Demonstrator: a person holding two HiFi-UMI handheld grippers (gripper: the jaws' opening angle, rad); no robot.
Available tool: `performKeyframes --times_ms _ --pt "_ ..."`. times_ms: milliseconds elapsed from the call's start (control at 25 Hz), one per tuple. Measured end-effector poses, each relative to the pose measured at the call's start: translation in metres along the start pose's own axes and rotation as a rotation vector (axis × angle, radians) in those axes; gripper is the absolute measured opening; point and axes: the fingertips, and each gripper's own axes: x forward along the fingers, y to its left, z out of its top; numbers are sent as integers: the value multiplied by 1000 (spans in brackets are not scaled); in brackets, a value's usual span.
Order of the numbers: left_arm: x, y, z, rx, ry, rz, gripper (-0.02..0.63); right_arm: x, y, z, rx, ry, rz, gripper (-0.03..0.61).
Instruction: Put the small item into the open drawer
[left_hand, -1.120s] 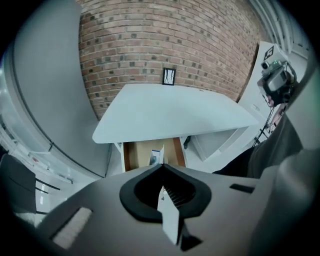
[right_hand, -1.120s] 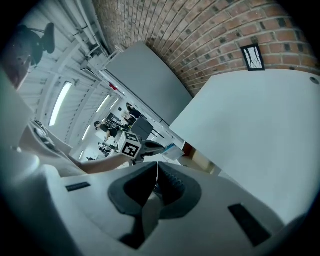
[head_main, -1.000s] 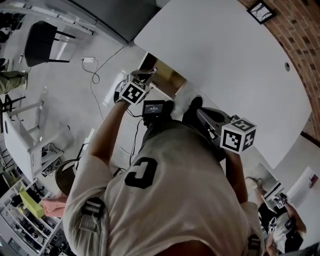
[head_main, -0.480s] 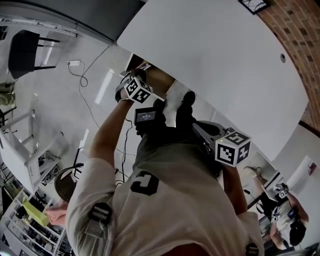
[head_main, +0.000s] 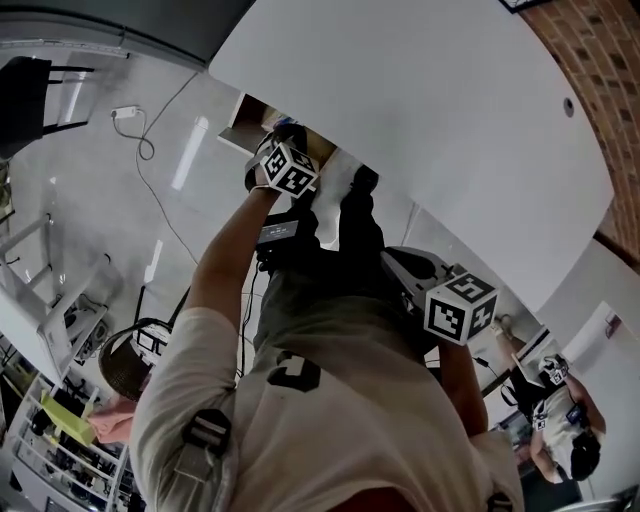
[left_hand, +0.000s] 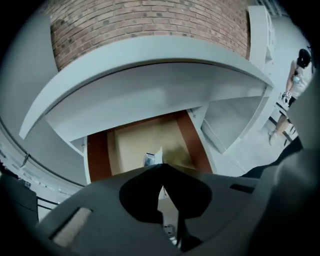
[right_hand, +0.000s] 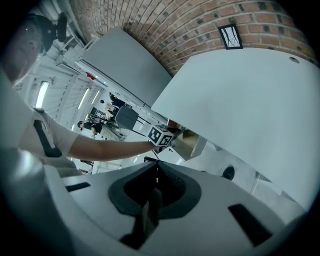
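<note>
Under the white tabletop (head_main: 420, 130), a drawer (left_hand: 97, 155) stands pulled out, with a tan bottom and red-brown sides. My left gripper (left_hand: 161, 166) hangs just above its front part. Its jaws are shut on a small thin white packet with blue print (left_hand: 152, 158), which sticks out past the tips. In the head view the left gripper (head_main: 283, 150) reaches to the drawer (head_main: 250, 125) at arm's length. My right gripper (right_hand: 156, 170) is shut with nothing in it, held back near the body (head_main: 460, 308). From there it looks toward the drawer (right_hand: 192, 142).
A brick wall (left_hand: 150, 25) rises behind the table. A cable with a plug (head_main: 125, 112) lies on the floor at the left, near a chair (head_main: 25, 90) and shelving (head_main: 60, 430). Another person (head_main: 565, 425) stands at the lower right.
My left gripper has gone down and forward with the packet, from beside the table edge to just over the open drawer. The right gripper has sunk a little.
</note>
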Motion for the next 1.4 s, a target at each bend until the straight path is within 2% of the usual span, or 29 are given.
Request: performKeyframes --times_ms 120,240,440,520,640,840,960,1000,1080,1400 --pt "12 -24 -7 -8 13 -90 5 6 -2 -2 -3 8 -2 5" --pt "25 -34 -21 -42 61 -155 5 10 -3 3 -15 13 -8 5" --pt "34 -33 -41 -220 141 -260 5 14 3 1 -18 35 -10 5" --pt "35 -27 -43 -256 154 -274 5 17 6 2 -12 37 -8 5" --pt "39 -21 -42 -257 155 -284 5 22 12 6 -7 27 0 5" --pt "46 -11 -27 -259 91 -259 6 23 15 6 -2 19 -3 5" --pt "49 -15 -19 -272 71 -284 10 23 14 5 4 10 -18 5" --pt "49 -17 -18 -292 68 -301 41 22 14 5 0 7 -27 5" --pt "48 -18 -17 -334 63 -320 148 21 14 3 -5 1 -43 5" --pt "30 -2 -17 -347 60 -309 156 24 21 5 -30 -16 -38 5"
